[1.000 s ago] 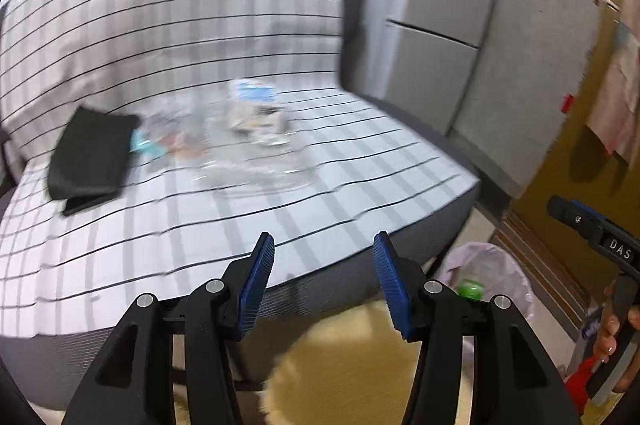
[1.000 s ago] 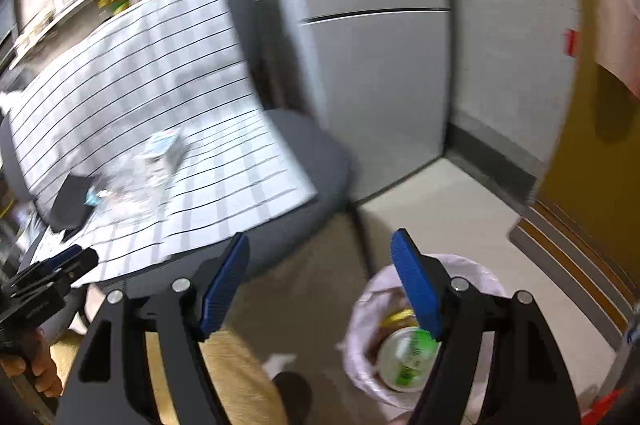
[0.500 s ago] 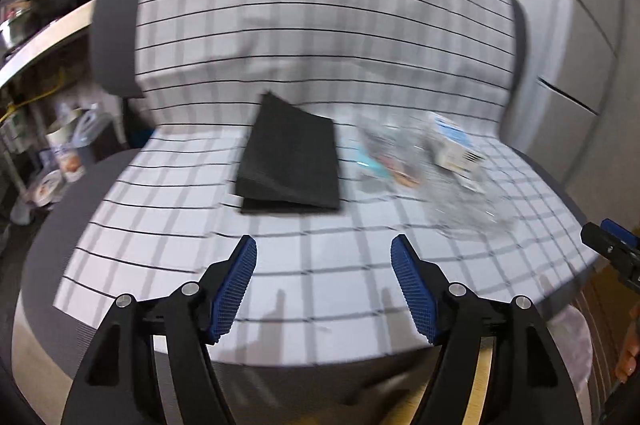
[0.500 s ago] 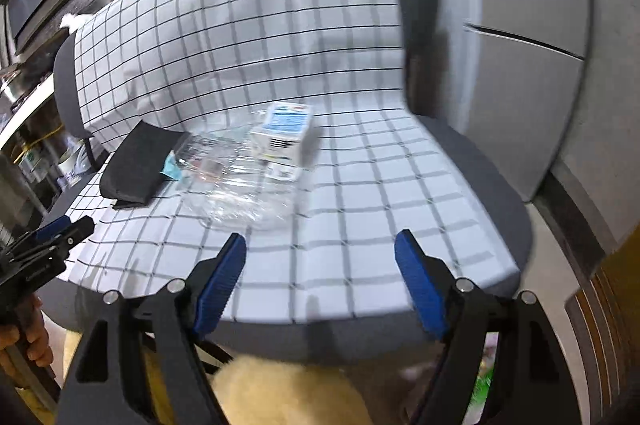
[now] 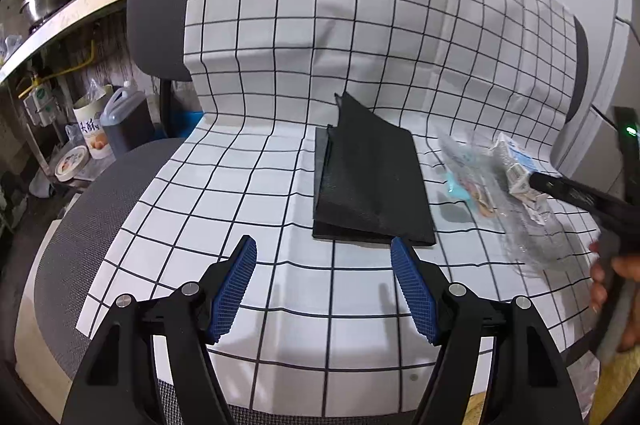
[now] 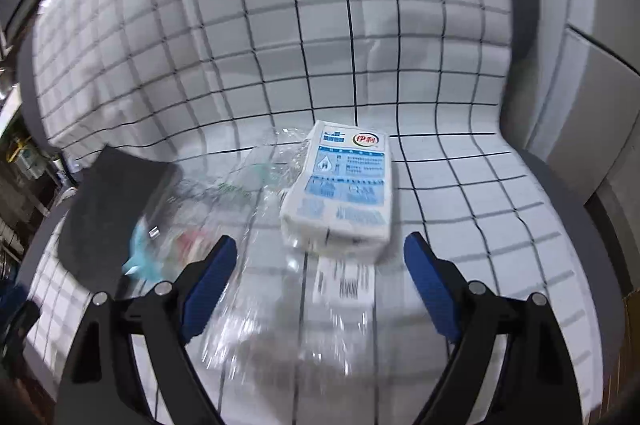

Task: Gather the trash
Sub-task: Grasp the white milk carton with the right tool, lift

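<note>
A grey sofa (image 5: 68, 249) draped with a white, black-gridded cloth (image 5: 280, 73) is seen from both wrist views. On the seat, towards its right side, the trash is gathered: a blue-and-white carton (image 6: 342, 185) lies on its side on a crumpled clear plastic bag (image 6: 256, 309), with a small teal wrapper (image 6: 138, 257) under the plastic at the bag's left edge. A printed label with a barcode (image 6: 346, 285) is seen just in front of the carton. Just left of this pile, near the middle of the seat, a folded black cloth (image 5: 372, 181) is laid flat.

The left gripper (image 5: 324, 285) is held above the front edge of the seat, its blue fingers (image 5: 234, 289) spread with nothing between them. The right gripper (image 6: 320, 277) is held over the plastic bag, pointed at the carton; its jaws are opening, and the carton's near end and the label appear between the fingers (image 6: 208, 281) without being touched. In the left wrist view, the right gripper's black tip (image 5: 560, 185) is seen beside the carton (image 5: 516, 165), with the person's hand (image 5: 616, 285) behind it.
</note>
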`<move>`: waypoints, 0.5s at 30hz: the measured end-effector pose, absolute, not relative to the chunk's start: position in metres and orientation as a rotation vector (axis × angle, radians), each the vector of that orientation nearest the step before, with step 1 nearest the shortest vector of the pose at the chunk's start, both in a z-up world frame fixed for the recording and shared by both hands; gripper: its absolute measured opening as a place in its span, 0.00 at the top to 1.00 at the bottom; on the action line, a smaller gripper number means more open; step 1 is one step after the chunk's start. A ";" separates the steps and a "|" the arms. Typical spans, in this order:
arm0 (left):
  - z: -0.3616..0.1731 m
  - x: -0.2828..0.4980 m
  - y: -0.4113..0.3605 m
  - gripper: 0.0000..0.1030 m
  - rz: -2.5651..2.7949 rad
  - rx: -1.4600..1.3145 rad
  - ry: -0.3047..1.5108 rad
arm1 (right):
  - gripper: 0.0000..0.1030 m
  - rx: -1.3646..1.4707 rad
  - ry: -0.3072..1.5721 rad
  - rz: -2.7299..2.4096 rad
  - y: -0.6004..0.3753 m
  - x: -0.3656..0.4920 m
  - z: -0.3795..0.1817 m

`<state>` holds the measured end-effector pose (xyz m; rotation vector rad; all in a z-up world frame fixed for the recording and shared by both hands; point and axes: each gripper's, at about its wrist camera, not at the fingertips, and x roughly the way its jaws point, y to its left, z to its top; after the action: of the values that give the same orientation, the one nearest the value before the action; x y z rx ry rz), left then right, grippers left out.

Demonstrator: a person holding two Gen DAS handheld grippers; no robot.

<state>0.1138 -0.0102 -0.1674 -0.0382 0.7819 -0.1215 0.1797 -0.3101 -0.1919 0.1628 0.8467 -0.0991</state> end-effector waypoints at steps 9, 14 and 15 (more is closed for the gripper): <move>-0.173 0.110 -0.027 0.32 -0.165 -0.015 0.807 | 0.26 0.124 0.878 -0.153 -0.305 0.204 -0.203; -0.164 0.100 -0.052 0.32 -0.220 0.023 0.790 | 0.28 0.129 0.784 -0.102 -0.305 0.159 -0.172; -0.162 0.099 -0.060 0.32 -0.239 0.032 0.787 | 0.28 0.135 0.759 -0.094 -0.307 0.146 -0.163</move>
<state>0.0987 -0.0599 -0.1620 0.0319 0.7867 -0.2388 0.1465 -0.3074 -0.1630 0.1348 0.7590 -0.0940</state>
